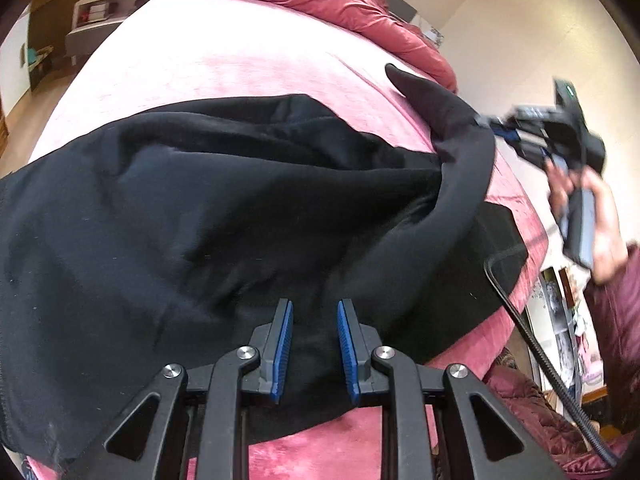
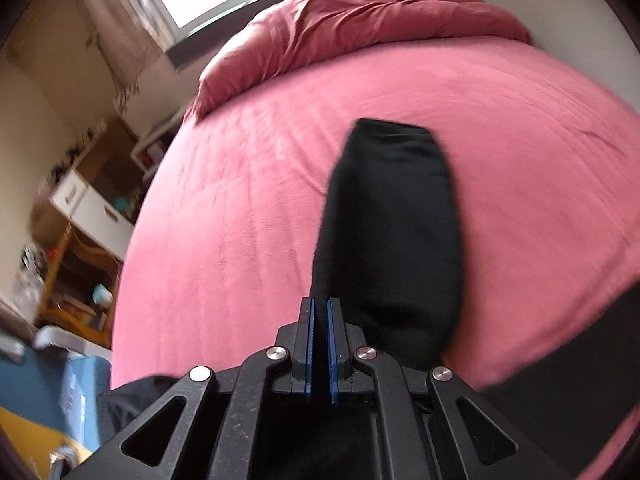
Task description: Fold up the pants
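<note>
Fold barely begun | our black fleece pants (image 1: 208,208) sprawl rumpled across the pink bed (image 1: 224,52) | right hand-held gripper (image 2: 320,320) pinches a lifted leg | left hand-held gripper (image 1: 314,328) narrow, fabric between its jaws, grip unclear.

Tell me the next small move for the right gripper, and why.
Probably carry the pant leg across toward the left gripper. The right gripper is shut on its black cloth, lifted off the pink bed, while the pants lie bunched, unfolded.
</note>
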The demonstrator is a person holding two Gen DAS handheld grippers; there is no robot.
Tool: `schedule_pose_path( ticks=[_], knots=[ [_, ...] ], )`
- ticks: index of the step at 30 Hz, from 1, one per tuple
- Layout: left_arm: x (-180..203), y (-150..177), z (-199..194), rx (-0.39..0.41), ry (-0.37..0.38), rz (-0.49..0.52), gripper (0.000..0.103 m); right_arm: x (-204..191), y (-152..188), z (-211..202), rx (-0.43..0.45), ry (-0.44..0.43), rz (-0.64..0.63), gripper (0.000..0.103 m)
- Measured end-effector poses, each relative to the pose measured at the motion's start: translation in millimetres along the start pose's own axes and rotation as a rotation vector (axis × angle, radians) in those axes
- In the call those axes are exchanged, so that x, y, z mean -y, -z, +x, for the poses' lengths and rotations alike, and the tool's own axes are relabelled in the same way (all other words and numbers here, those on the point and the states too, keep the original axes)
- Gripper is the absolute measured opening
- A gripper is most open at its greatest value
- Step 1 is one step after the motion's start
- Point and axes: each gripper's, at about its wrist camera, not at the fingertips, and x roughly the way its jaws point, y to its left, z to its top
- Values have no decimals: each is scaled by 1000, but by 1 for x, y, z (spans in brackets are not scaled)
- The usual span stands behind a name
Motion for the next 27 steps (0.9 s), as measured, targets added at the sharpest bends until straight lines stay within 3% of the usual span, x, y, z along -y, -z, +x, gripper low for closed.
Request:
schedule_pose_path(
  ticks=[5, 11, 12, 14, 16, 21, 25, 27],
  knots=[
    [14, 4, 5, -28, 0, 50, 23, 57, 61, -38, -15, 20, 104, 6],
    [23, 6, 20, -81, -10, 68, 23, 102, 110, -33, -123, 92, 125, 10],
    [24, 7, 23, -82, -13, 72, 23, 105, 110, -35, -126, 107, 121, 11],
    [25, 7, 25, -83, -22, 74, 23, 105, 104, -41, -100, 126, 96, 22],
    [28, 7, 28, -84, -25, 75, 23, 93, 92, -48, -51, 188, 32, 39],
    [26, 8, 33, -91, -31, 70, 23, 58, 57, -47, 65, 318, -151, 45],
    [27, 7, 36, -93, -28, 67, 23, 31, 30, -18, 36, 257, -267, 52],
    [25, 7, 35, -91, -26, 65, 23, 15, 19, 4, 8, 271, -337, 52]
  ],
)
